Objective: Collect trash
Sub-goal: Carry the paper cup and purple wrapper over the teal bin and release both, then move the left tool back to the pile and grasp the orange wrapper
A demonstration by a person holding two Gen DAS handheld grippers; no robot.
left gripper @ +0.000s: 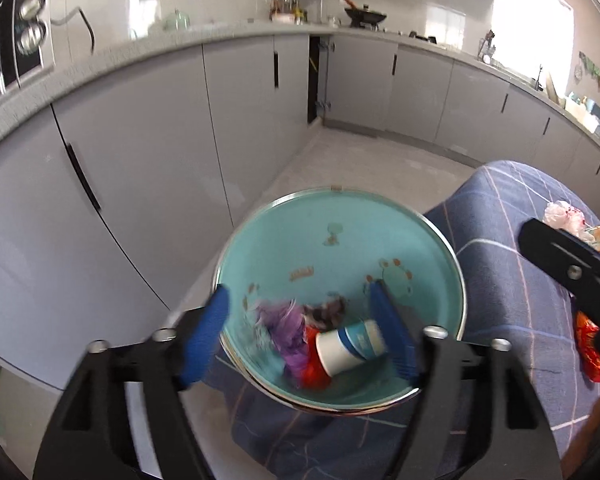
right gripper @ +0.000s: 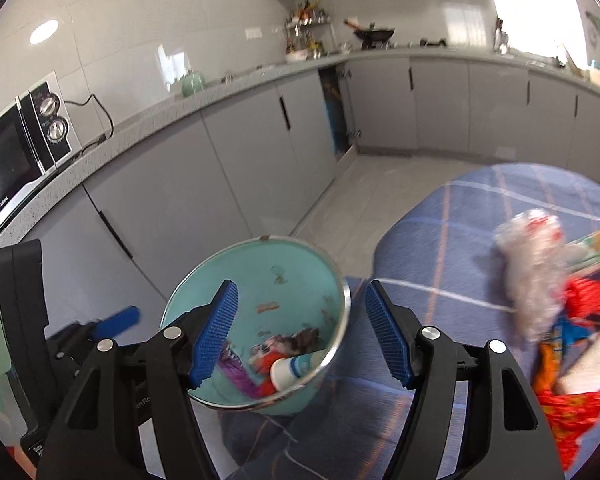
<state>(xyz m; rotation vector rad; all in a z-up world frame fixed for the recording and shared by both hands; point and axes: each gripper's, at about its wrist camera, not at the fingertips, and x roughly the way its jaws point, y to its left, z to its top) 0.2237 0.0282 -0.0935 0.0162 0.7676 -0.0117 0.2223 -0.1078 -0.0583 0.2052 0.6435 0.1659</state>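
A teal bin (left gripper: 320,232) with a metal rim stands at the edge of a table under a blue checked cloth (left gripper: 500,248). Inside lie a white and blue paper cup (left gripper: 352,346), purple and red wrappers (left gripper: 288,332) and dark scraps. My left gripper (left gripper: 300,332) hangs open above the bin's mouth, its pads clear of the cup. My right gripper (right gripper: 302,336) is open and empty over the bin's (right gripper: 268,264) right rim. On the cloth to the right lie crumpled clear plastic (right gripper: 532,264), a red wrapper (right gripper: 572,412) and other scraps.
Grey kitchen cabinets (left gripper: 140,168) run along the left and back under a speckled counter. A microwave (right gripper: 16,160) sits on the counter at left. One cabinet door (right gripper: 332,112) in the corner stands ajar. Pale floor tiles (left gripper: 360,160) lie beyond the bin.
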